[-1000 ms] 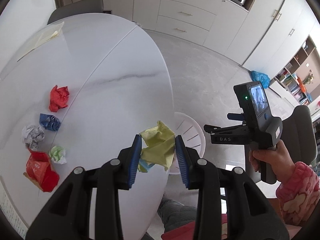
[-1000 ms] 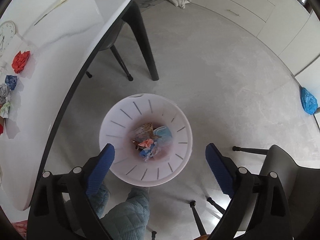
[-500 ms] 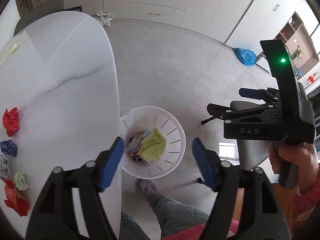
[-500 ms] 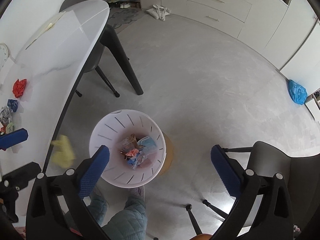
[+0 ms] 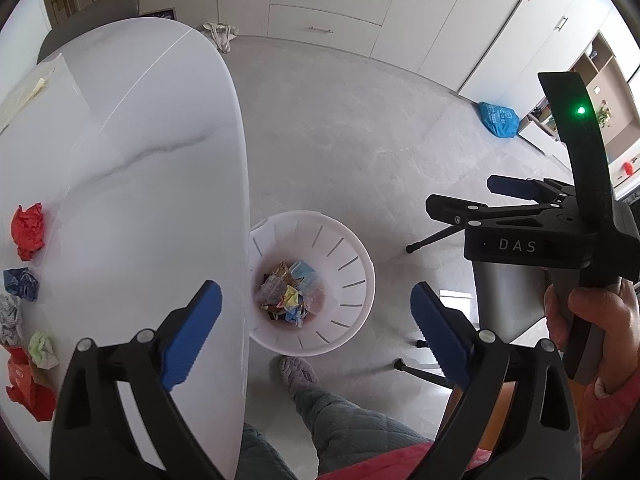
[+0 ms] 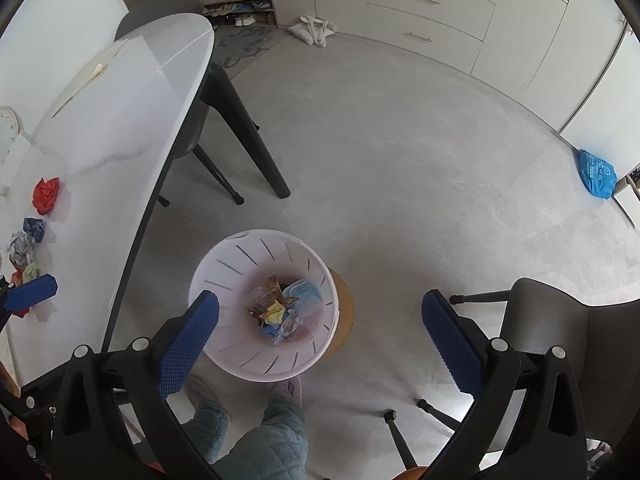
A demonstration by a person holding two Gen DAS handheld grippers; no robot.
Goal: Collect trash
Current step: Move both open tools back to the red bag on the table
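My left gripper [image 5: 314, 292] hangs above the white slotted bin [image 5: 352, 248] on the floor; its jaws are opening and nothing is between them. A yellow-green paper wad [image 5: 290, 294] lies in the bin on top of other scraps. My right gripper [image 6: 319, 300] is open and empty, also above the bin [image 6: 240, 264]. On the white marble table [image 5: 140, 160] to the left lie a red paper ball [image 5: 29, 232], a blue one [image 5: 22, 283], a grey-white one [image 5: 9, 318], a pale green one [image 5: 43, 349] and a red wrapper [image 5: 24, 388].
The table's black leg [image 6: 248, 140] stands beyond the bin. A grey chair [image 6: 560, 340] is at the right. The person's quilted legs and a slipper [image 5: 298, 372] are just in front of the bin. A blue bag [image 5: 498, 118] lies far right on the floor.
The left gripper swung from above the table edge to over the bin and opened; the yellow-green wad fell into the bin. The right gripper rose a little, so the bin looks smaller.
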